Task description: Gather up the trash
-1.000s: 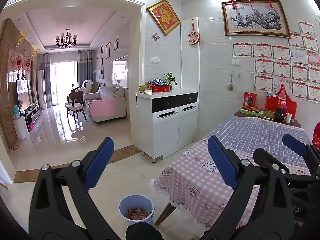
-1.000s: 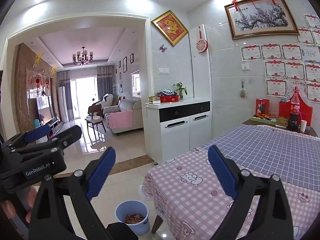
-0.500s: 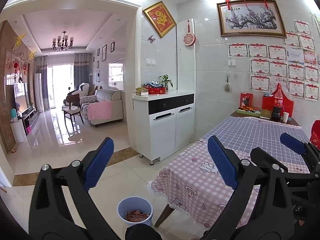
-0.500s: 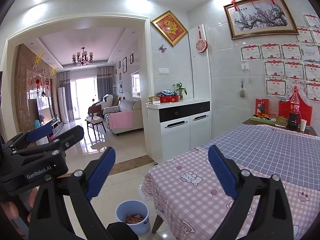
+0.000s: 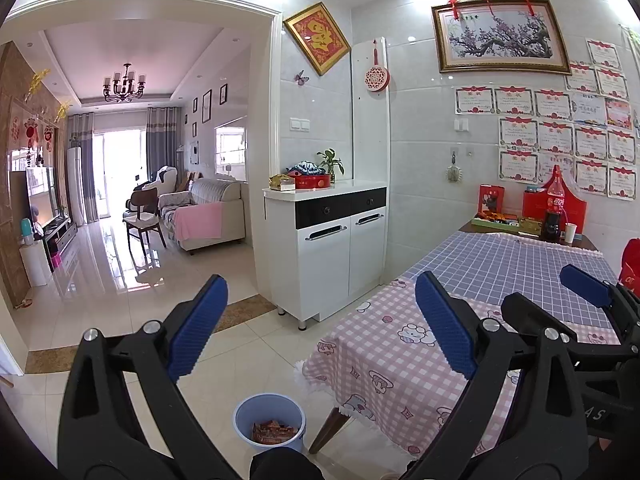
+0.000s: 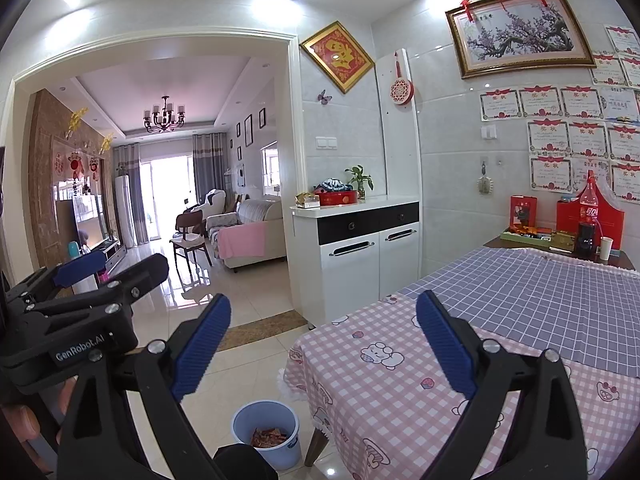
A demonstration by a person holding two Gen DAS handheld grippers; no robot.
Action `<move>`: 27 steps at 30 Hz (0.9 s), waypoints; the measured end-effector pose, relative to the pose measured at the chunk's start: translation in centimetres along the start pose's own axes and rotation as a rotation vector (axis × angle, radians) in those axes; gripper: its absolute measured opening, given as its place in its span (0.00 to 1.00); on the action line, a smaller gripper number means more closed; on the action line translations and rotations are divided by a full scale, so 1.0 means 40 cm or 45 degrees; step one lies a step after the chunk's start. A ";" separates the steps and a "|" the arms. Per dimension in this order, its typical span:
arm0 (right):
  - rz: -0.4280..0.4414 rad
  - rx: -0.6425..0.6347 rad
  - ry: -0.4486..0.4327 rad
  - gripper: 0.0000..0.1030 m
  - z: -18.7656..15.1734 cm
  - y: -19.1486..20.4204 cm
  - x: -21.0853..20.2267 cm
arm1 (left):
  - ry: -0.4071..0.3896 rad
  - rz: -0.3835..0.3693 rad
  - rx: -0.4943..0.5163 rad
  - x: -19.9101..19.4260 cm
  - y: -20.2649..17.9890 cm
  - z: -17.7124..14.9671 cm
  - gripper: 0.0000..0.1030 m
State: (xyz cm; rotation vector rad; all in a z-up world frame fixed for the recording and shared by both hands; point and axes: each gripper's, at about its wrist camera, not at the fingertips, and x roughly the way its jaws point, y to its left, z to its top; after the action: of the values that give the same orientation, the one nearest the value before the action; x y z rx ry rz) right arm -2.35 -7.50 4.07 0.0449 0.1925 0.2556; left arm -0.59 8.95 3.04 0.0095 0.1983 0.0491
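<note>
A light blue bin [image 5: 269, 420] stands on the floor by the table's near corner, with red-brown wrappers [image 5: 274, 432] inside. It also shows in the right wrist view [image 6: 266, 432]. My left gripper [image 5: 320, 326] is open and empty, held high above the bin. My right gripper [image 6: 322, 338] is open and empty, over the table's near corner. Each gripper shows in the other's view: the right one [image 5: 592, 312] at the right edge, the left one [image 6: 80, 292] at the left edge.
A table [image 6: 500, 340] with pink and blue checked cloths fills the right side. A cola bottle [image 6: 588, 220], paper cup and red boxes stand at its far end. A white cabinet [image 5: 336, 248] stands against the wall. Tiled floor leads left into a living room.
Both views have shifted slightly; the left gripper has drifted a little, so the scene sits further left in its view. Both grippers stay open and empty.
</note>
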 end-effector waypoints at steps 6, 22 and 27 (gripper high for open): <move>0.001 0.000 0.001 0.90 -0.001 0.000 0.001 | 0.001 -0.002 0.000 0.000 0.001 -0.001 0.90; 0.001 0.004 0.003 0.90 -0.006 0.002 0.001 | 0.002 0.000 0.001 -0.001 0.001 -0.003 0.90; 0.001 0.003 0.003 0.90 -0.006 0.003 0.001 | 0.002 -0.002 0.000 -0.001 0.002 -0.002 0.90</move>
State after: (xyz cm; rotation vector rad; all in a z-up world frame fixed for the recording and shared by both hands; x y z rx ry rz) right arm -2.40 -7.37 3.84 0.0469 0.1949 0.2560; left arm -0.64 9.02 2.99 0.0095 0.1999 0.0474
